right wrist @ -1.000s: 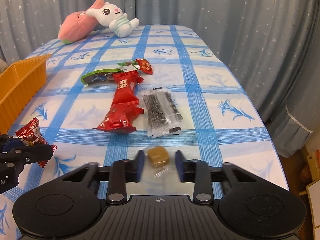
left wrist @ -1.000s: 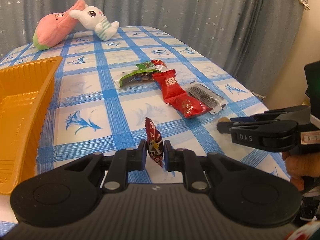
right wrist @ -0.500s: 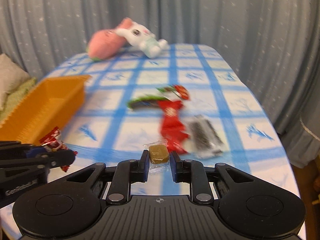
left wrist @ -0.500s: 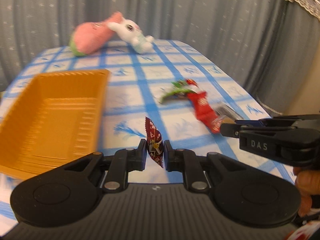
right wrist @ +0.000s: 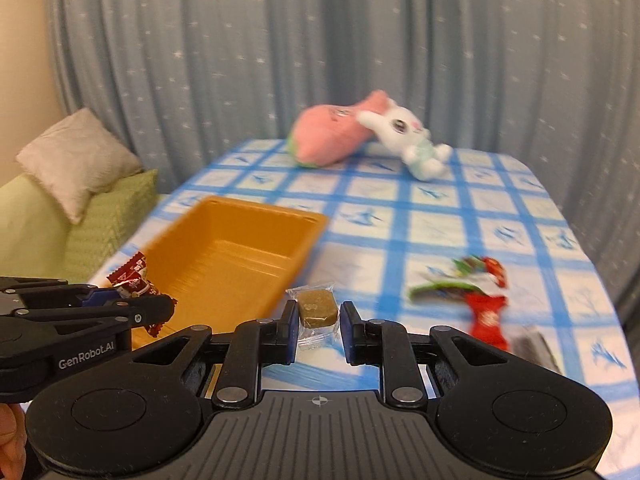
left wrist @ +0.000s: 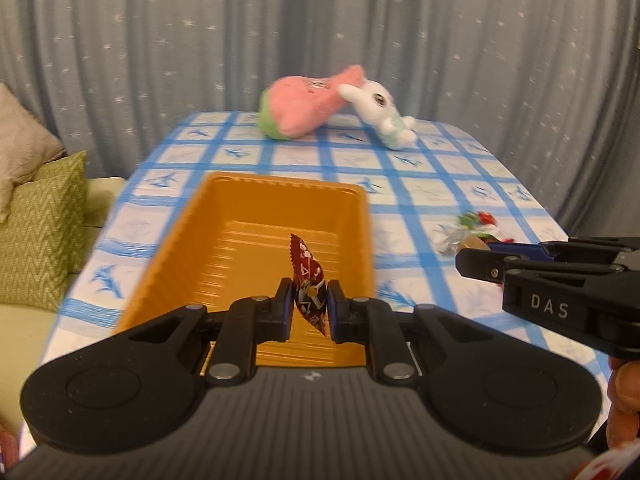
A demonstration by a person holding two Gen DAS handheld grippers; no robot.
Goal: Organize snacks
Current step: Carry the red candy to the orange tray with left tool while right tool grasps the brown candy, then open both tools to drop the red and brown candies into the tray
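Note:
My left gripper (left wrist: pixel 308 306) is shut on a dark red candy wrapper (left wrist: pixel 307 284) and hangs over the near end of the orange tray (left wrist: pixel 224 216). From the right wrist view the same left gripper (right wrist: pixel 160 308) shows at the lower left, the red candy (right wrist: pixel 134 280) in its tips beside the tray (right wrist: pixel 240 248). My right gripper (right wrist: pixel 319 320) is shut on a brown candy in clear wrap (right wrist: pixel 317 305), above the tablecloth just right of the tray. Its tips (left wrist: pixel 472 258) show at the right of the left wrist view.
Several loose snacks (right wrist: pixel 476 296) lie on the blue checked tablecloth (right wrist: pixel 440 232) to the right. A pink plush (left wrist: pixel 308 106) and a white bunny plush (left wrist: pixel 384 114) lie at the far end. A sofa with cushions (left wrist: pixel 40 216) stands left of the table.
Both grippers rose and swung left with their candies. The left one went from beside the tray to above it; the loose snacks slid to the right of both views.

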